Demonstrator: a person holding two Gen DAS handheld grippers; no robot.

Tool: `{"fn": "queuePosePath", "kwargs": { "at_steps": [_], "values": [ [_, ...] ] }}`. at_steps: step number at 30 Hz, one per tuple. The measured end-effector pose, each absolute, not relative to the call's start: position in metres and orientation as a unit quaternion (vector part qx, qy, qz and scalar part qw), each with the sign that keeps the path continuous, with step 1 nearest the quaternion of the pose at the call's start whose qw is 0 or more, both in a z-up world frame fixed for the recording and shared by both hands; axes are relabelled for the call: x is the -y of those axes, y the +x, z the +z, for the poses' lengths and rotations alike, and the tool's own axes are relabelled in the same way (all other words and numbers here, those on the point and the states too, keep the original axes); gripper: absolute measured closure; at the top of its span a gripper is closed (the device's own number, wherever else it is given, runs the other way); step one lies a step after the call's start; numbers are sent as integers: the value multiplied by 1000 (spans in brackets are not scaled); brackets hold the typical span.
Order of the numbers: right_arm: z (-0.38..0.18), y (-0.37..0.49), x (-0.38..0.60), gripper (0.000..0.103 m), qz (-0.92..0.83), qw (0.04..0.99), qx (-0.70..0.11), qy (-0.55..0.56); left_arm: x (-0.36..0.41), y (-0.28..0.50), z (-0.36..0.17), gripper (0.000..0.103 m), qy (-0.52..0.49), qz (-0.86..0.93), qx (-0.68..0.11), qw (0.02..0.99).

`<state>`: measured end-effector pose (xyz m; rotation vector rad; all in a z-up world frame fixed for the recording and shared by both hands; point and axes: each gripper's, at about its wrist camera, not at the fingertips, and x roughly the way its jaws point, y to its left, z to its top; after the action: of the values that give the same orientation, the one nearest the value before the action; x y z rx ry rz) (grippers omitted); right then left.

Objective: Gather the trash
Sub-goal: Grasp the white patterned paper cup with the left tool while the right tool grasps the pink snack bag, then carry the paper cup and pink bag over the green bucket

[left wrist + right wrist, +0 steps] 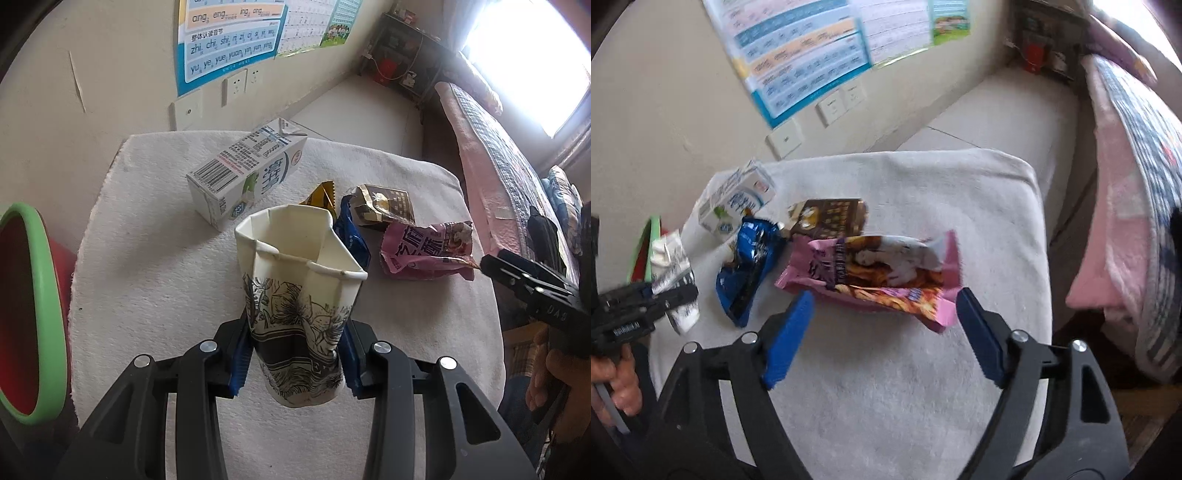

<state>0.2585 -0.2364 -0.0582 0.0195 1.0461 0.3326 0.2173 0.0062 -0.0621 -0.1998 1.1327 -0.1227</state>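
Observation:
My left gripper (295, 354) is shut on a crumpled paper cup (299, 295) with a black flower print, held upright above the towel-covered table (155, 258). In the right wrist view the cup (672, 266) and left gripper (665, 295) hang at the far left, near the green-rimmed red bin (646, 243). My right gripper (884, 306) stands open, its blue pads either side of the near end of a pink snack bag (879, 273) without pressing it. A blue wrapper (750, 266), a brown pack (827, 218) and a milk carton (735, 199) lie behind.
The bin (22, 314) stands off the table's left edge. A gold wrapper (321, 195) peeks out behind the cup. A bed with a pink blanket (491, 166) runs along the right. The wall with posters and sockets is just behind the table.

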Motion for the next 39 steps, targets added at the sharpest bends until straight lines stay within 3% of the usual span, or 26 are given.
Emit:
{"fn": "queuePosePath", "kwargs": {
  "at_steps": [6, 7, 8, 9, 12, 23, 39],
  "values": [
    [-80, 256, 186, 28, 171, 838, -500, -139, -13, 219, -63, 65, -96, -55, -536, 837],
    [-84, 256, 181, 36, 172, 836, -498, -151, -15, 219, -63, 65, -96, -54, -536, 837],
    [-91, 256, 177, 57, 174, 832, -501, -163, -16, 220, -63, 65, -96, -53, -537, 837],
    [-96, 257, 175, 71, 172, 828, -507, -167, -16, 219, -63, 65, -96, -53, -537, 837],
    [-100, 254, 175, 84, 170, 830, -505, -161, -18, 219, -61, 65, -92, -51, -537, 837],
    [-77, 228, 202, 97, 185, 833, -518, -62, -16, 213, -55, 65, -89, -49, -532, 840],
    [-40, 186, 212, 98, 190, 845, -499, 7, -13, 186, -25, 65, -77, -53, -511, 854]
  ]
}}
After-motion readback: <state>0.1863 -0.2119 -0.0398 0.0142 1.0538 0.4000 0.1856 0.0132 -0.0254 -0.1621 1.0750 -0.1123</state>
